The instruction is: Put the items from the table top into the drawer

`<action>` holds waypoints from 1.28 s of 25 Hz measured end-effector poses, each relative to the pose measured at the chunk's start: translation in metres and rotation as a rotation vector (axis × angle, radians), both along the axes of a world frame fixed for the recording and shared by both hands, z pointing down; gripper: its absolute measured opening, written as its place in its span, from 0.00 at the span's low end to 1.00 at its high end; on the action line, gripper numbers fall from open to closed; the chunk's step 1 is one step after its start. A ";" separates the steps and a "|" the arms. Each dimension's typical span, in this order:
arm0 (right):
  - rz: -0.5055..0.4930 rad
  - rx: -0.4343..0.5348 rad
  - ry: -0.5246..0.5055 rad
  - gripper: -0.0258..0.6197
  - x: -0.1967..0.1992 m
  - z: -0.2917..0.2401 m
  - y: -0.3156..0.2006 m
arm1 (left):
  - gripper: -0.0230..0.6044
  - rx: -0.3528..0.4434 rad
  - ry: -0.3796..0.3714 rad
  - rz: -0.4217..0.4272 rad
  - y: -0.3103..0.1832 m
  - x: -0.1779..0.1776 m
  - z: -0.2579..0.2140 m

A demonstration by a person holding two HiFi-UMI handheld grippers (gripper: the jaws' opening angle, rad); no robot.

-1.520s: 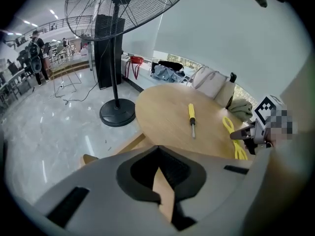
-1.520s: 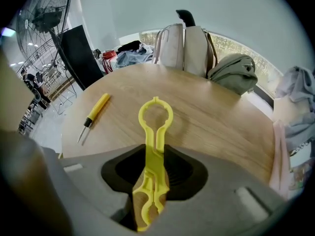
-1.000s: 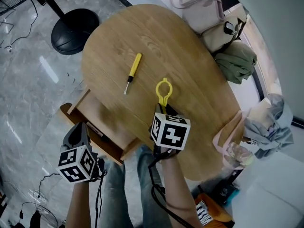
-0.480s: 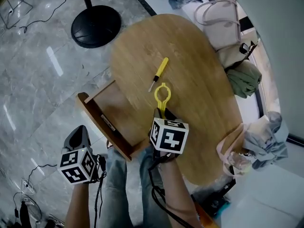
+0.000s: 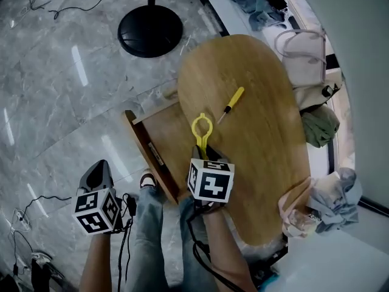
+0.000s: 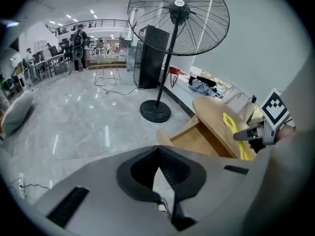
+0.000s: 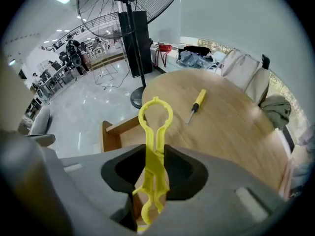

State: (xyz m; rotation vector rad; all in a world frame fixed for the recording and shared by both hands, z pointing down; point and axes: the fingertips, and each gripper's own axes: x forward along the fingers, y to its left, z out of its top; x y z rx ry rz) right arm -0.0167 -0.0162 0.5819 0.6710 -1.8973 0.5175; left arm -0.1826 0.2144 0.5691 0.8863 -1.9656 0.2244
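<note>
Right hand-held gripper: clamped on yellow opener, at open drawer edge; left hand-held gripper together, empty, beside drawer; prob. mid-carry; next: lower into drawer, release; screwdriver on worktop beyond drawer.

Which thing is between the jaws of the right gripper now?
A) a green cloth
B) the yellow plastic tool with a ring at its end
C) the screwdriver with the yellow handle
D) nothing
B: the right gripper grips the yellow plastic tool by its stem, while the screwdriver lies on the table.
</note>
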 end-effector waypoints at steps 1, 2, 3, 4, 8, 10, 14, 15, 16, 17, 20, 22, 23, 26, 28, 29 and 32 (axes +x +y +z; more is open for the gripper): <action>-0.016 -0.001 0.004 0.22 -0.004 0.001 0.005 | 0.03 0.000 0.001 -0.015 0.006 -0.002 0.001; -0.032 -0.002 0.008 0.22 -0.007 0.002 0.010 | 0.03 0.000 0.002 -0.030 0.013 -0.004 0.001; -0.048 -0.003 0.011 0.22 -0.010 0.003 0.014 | 0.03 0.000 0.003 -0.044 0.019 -0.005 0.002; -0.064 -0.003 0.014 0.22 -0.013 0.004 0.019 | 0.03 0.000 0.004 -0.057 0.025 -0.006 0.004; -0.147 -0.004 0.039 0.22 -0.022 0.009 0.037 | 0.03 -0.005 0.013 -0.100 0.045 -0.007 0.009; -0.180 -0.004 0.051 0.22 -0.025 0.012 0.044 | 0.03 -0.008 0.018 -0.117 0.053 -0.007 0.011; -0.224 -0.003 0.062 0.22 -0.027 0.015 0.051 | 0.03 -0.007 0.026 -0.150 0.061 -0.004 0.016; -0.232 -0.004 0.060 0.22 -0.027 0.015 0.053 | 0.03 -0.005 0.028 -0.157 0.062 -0.004 0.016; -0.240 -0.007 0.055 0.22 -0.028 0.016 0.054 | 0.03 -0.004 0.029 -0.161 0.062 -0.003 0.017; -0.245 -0.014 0.047 0.22 -0.029 0.016 0.056 | 0.03 -0.003 0.030 -0.164 0.061 -0.003 0.017; -0.242 -0.056 0.024 0.24 -0.030 0.021 0.060 | 0.03 0.002 0.033 -0.164 0.057 -0.003 0.018; -0.234 -0.086 0.013 0.28 -0.030 0.024 0.062 | 0.03 0.003 0.034 -0.159 0.054 -0.004 0.018; -0.232 -0.093 0.013 0.30 -0.029 0.025 0.062 | 0.03 0.001 0.034 -0.156 0.052 -0.005 0.018; -0.223 -0.090 0.015 0.30 -0.028 0.024 0.058 | 0.03 -0.004 0.030 -0.145 0.047 -0.008 0.017; -0.207 -0.087 0.008 0.30 -0.026 0.022 0.054 | 0.03 -0.005 0.027 -0.137 0.042 -0.010 0.017; -0.199 -0.085 0.002 0.30 -0.025 0.021 0.051 | 0.03 -0.005 0.025 -0.133 0.039 -0.010 0.017; -0.171 -0.075 -0.020 0.30 -0.023 0.014 0.041 | 0.03 -0.002 0.023 -0.117 0.028 -0.010 0.016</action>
